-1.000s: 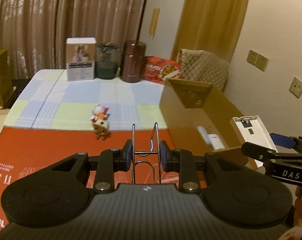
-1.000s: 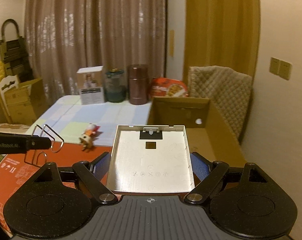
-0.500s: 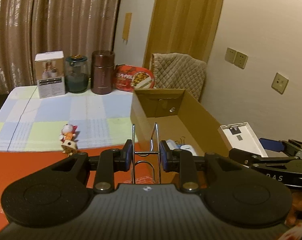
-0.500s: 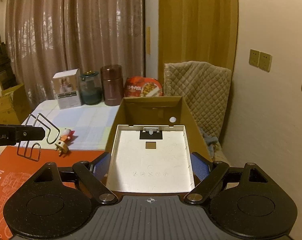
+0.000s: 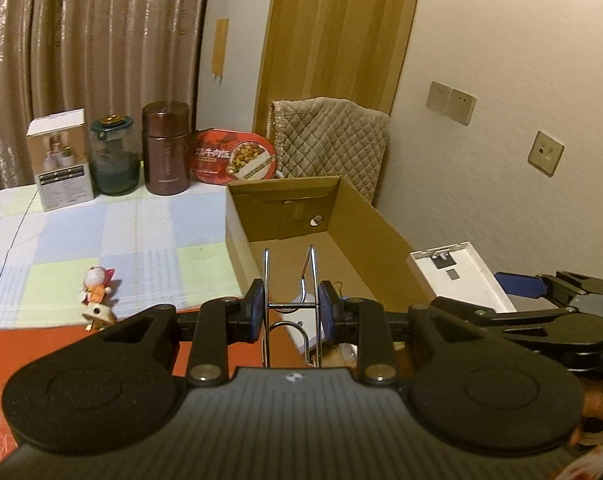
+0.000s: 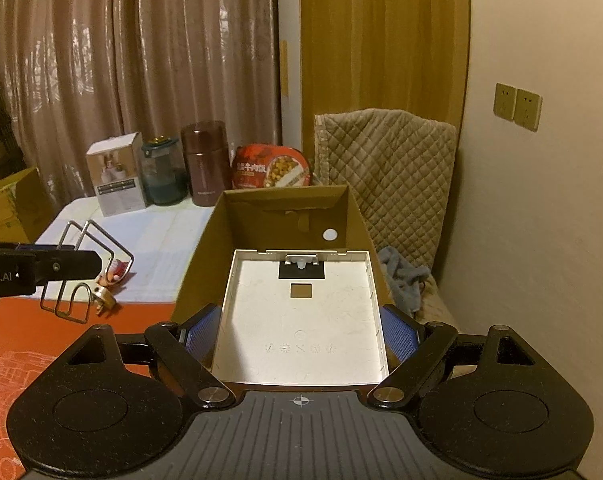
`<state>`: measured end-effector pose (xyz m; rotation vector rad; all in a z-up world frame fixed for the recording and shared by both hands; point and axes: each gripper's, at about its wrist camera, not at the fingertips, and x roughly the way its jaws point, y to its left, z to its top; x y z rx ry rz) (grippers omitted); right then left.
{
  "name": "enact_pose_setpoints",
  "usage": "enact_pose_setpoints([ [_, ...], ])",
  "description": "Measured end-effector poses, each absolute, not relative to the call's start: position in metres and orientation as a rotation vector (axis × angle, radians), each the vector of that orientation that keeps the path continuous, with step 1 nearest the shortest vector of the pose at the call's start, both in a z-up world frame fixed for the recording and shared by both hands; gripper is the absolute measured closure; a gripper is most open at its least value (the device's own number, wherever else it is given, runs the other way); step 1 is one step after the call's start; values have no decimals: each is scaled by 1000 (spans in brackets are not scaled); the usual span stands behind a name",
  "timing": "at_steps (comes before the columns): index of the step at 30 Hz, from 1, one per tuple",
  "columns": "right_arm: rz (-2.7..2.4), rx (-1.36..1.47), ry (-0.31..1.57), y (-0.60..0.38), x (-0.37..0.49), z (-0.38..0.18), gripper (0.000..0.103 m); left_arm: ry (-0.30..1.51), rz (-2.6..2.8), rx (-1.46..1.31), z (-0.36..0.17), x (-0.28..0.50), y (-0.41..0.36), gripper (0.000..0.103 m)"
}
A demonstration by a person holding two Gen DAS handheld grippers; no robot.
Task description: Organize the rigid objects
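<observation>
My left gripper (image 5: 290, 307) is shut on a bent chrome wire rack (image 5: 289, 276), held over the near end of the open cardboard box (image 5: 385, 236). Seen from the right wrist, the same wire rack (image 6: 86, 264) hangs at the left, over the table. My right gripper (image 6: 299, 330) grips a flat white plastic tray (image 6: 301, 320) by its two side walls, above the cardboard box (image 6: 199, 256). In the left wrist view that white tray (image 5: 457, 276) shows at the right of the box. A white object (image 5: 305, 320) lies on the box floor. A small cat figurine (image 5: 96, 294) stands on the checked cloth.
At the table's back stand a white carton (image 5: 59, 160), a glass jar (image 5: 113, 156), a brown flask (image 5: 166, 148) and a red food tin (image 5: 233, 156). A quilted chair (image 6: 385, 172) stands behind the box, against the wall. An orange sheet (image 6: 49, 344) covers the near table.
Both grippers have moved right, toward the cardboard box. The wire rack, earlier over the orange sheet, is now over the box's near end, and the tray sits squarely above the box.
</observation>
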<state>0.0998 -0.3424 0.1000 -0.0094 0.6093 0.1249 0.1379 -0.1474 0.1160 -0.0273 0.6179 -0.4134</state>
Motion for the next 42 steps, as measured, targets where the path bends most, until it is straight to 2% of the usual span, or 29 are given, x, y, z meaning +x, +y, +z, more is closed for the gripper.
enact_pose_setpoints([
  [14,130,-26,655,-369,168,82,21,639,-462,16,108,204,-193,80],
  [24,151,-35,687,-381,223,73,21,700,-454,39,83,265,-212,80],
  [39,161,-26,701,-378,247,62,21,743,-452,70,63,306,-226,80],
  [41,161,-23,701,-378,246,61,21,735,-456,57,64,310,-225,77],
  [42,160,-21,701,-378,246,61,21,726,-449,57,66,310,-224,72],
])
